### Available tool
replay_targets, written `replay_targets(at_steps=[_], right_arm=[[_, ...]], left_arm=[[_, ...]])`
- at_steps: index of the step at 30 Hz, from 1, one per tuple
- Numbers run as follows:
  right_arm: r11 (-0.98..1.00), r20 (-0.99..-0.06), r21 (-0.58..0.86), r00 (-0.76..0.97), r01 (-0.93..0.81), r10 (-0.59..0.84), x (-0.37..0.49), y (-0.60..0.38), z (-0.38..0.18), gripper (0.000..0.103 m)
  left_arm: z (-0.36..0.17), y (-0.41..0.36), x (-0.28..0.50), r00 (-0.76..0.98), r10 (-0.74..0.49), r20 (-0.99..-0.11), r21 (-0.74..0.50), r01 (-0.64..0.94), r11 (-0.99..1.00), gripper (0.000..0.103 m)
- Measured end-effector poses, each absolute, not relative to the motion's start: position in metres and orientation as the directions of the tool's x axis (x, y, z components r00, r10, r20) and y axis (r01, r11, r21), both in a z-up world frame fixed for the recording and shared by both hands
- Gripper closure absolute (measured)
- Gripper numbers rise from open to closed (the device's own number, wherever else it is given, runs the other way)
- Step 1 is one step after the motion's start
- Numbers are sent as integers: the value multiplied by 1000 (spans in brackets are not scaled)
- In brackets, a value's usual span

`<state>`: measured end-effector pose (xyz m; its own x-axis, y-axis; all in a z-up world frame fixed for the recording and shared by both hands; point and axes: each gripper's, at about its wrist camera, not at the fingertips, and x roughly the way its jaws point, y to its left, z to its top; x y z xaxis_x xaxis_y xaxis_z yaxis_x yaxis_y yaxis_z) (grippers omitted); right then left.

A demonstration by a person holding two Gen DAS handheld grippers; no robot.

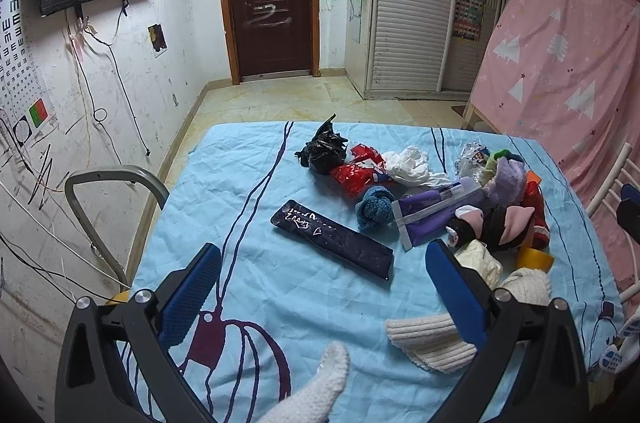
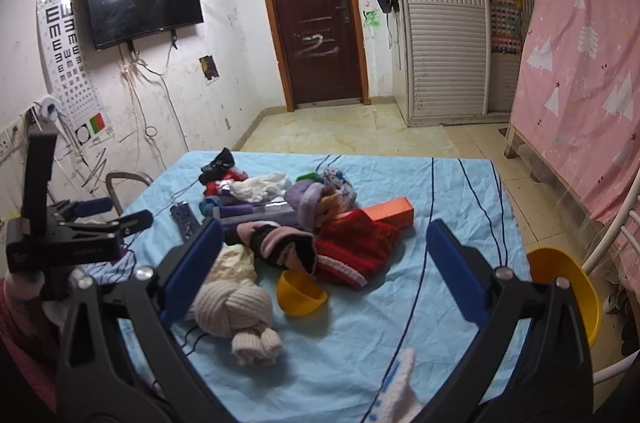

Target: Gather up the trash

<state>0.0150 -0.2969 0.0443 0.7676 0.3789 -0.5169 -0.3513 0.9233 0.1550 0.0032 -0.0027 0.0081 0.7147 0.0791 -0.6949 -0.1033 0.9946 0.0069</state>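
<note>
Left gripper (image 1: 322,287) hovers over bench (image 1: 248,159), fingers spread wide, nothing between them. Right gripper (image 2: 324,267) same: fingers apart, empty, above yellow bowl (image 2: 300,293). Trash mid-bench: dark wrapper (image 1: 332,239) just ahead of left gripper, black bag (image 1: 323,151), red wrapper (image 1: 358,171), white tissue (image 1: 412,165) behind it, mixed in with socks (image 1: 434,341) and hats (image 2: 354,251).

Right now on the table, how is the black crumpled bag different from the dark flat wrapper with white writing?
The black crumpled bag is scrunched into a lump and stands up; the dark flat wrapper lies long and flat. The bag sits at the far side, touching the red wrapper; the flat wrapper lies nearer, alone on the blue cloth. Only the wrapper carries white writing. Both are dark and neither is gripped.
</note>
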Motion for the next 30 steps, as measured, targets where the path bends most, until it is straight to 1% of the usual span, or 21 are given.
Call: replay_targets(at_steps=[30], right_arm=[[920,-533,159,753,-357,385,22,-292,36,5]], left_arm=[[4,-8,11,701,82,-708,20,-97,995,10]])
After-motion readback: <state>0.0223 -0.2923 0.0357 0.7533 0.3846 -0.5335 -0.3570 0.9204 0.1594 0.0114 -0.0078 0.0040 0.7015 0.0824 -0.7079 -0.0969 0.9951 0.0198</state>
